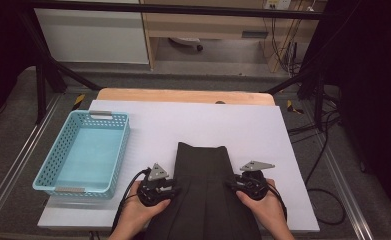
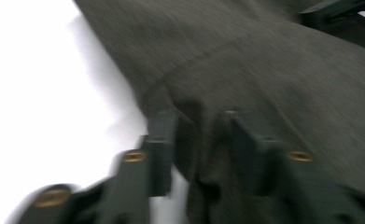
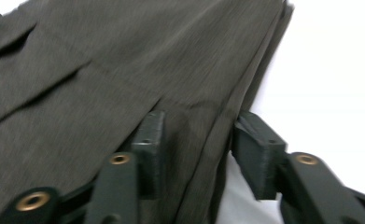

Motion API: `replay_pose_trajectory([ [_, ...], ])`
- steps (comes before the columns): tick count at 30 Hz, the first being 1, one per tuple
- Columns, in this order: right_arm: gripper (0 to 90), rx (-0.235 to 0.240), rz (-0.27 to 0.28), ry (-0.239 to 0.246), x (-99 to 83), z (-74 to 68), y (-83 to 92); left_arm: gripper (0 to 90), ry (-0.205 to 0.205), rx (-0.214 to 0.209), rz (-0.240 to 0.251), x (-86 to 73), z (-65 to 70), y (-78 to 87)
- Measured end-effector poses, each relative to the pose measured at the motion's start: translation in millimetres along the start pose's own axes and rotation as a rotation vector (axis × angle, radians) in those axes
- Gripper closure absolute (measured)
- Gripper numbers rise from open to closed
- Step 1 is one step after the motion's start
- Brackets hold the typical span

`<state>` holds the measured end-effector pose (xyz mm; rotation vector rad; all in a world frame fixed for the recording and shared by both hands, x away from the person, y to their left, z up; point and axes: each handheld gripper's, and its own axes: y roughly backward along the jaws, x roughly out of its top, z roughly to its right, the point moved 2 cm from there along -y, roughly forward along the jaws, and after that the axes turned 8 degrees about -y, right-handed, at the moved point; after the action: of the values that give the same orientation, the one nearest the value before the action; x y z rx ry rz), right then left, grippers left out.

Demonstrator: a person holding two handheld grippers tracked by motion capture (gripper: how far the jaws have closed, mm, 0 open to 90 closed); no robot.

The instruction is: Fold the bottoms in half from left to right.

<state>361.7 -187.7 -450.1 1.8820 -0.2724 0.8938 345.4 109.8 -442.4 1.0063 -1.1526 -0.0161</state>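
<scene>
Dark grey-brown garment (image 1: 203,192), apparently folded trousers or a pleated skirt, is laid flat on the white worktop (image 1: 263,130). Its long axis runs from the near edge, where the wider end passes out of the high view, away toward the far side, where the narrow end lies square. A turquoise perforated basket (image 1: 59,150) stands well apart on the left of the worktop.

The left tool (image 1: 175,189) is brought in level from the garment's left edge, pointing inward across the cloth. In the left gripper view (image 2: 200,135) its jaws stand partly apart, with a raised fold of fabric between them; whether the pads actually press on that fold cannot be told, since the picture is blurred.

The right tool (image 1: 229,184) is brought in from the opposite edge, likewise level and pointing inward, so the two tools face each other across the garment's width. In the right gripper view (image 3: 201,135) its jaws are partly apart and straddle the layered side edge, with a visible gap at the outer pad.

Each hand is equally near its own edge, so a matched pinch on both sides is judged to be the move in hand.
</scene>
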Motion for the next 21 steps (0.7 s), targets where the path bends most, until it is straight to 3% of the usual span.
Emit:
replay_pose_trajectory([
  [1,50.8,-0.005,0.009,0.000,4.3,1.3,1.0,50.2,0.007,0.027,0.007,6.8,-6.5,0.2],
  [5,49.0,-0.018,0.028,-0.002,19.9,5.8,1.8,43.9,0.011,0.059,0.025,19.8,-17.8,-0.8],
  [6,49.0,-0.028,0.034,-0.003,31.3,8.8,-1.0,43.0,0.013,0.073,0.034,29.1,-25.6,-5.0],
  [9,49.1,-0.041,0.039,0.003,46.2,12.9,-10.8,39.7,0.031,0.065,0.048,42.2,-34.6,-16.6],
  [12,49.1,-0.045,0.044,0.008,55.5,17.8,-24.6,38.6,0.019,0.078,0.044,51.2,-41.1,-32.1],
  [15,46.7,-0.055,0.046,-0.007,60.1,22.3,-38.3,35.9,0.027,0.087,0.035,55.5,-46.5,-48.6],
  [19,45.8,-0.066,0.051,0.001,61.7,25.9,-51.7,33.7,0.001,0.135,-0.008,53.4,-52.2,-67.4],
  [21,44.5,-0.069,0.053,0.004,61.4,28.8,-55.9,33.7,0.019,0.127,-0.032,50.6,-54.6,-73.8],
])
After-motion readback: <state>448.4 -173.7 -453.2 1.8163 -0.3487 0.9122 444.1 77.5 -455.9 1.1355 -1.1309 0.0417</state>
